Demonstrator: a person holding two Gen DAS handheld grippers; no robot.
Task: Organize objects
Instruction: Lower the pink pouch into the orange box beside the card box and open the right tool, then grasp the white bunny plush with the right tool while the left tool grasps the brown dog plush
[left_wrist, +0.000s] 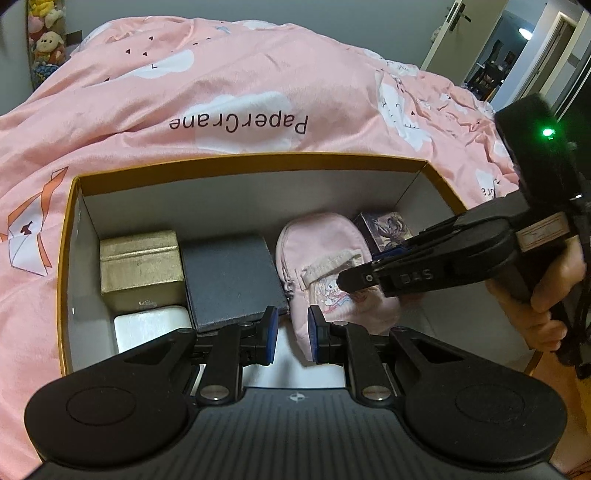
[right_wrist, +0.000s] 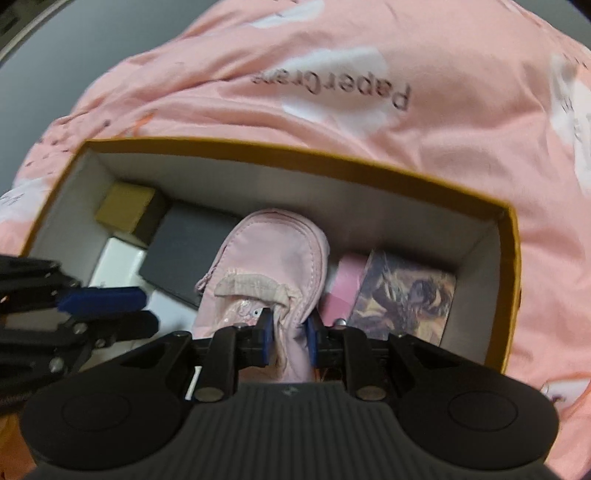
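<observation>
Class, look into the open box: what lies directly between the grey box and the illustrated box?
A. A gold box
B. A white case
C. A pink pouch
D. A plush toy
C: the pink pouch lies between the grey box and the illustrated box.

Left gripper jaws empty, closed; right gripper jaws gripping

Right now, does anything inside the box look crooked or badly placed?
Only the pink pouch stands out. It lies slanted in the middle of the box, while the gold box and grey case sit squarely. The right claw has the pouch's near end between its pads, so it is not settled yet.
</observation>
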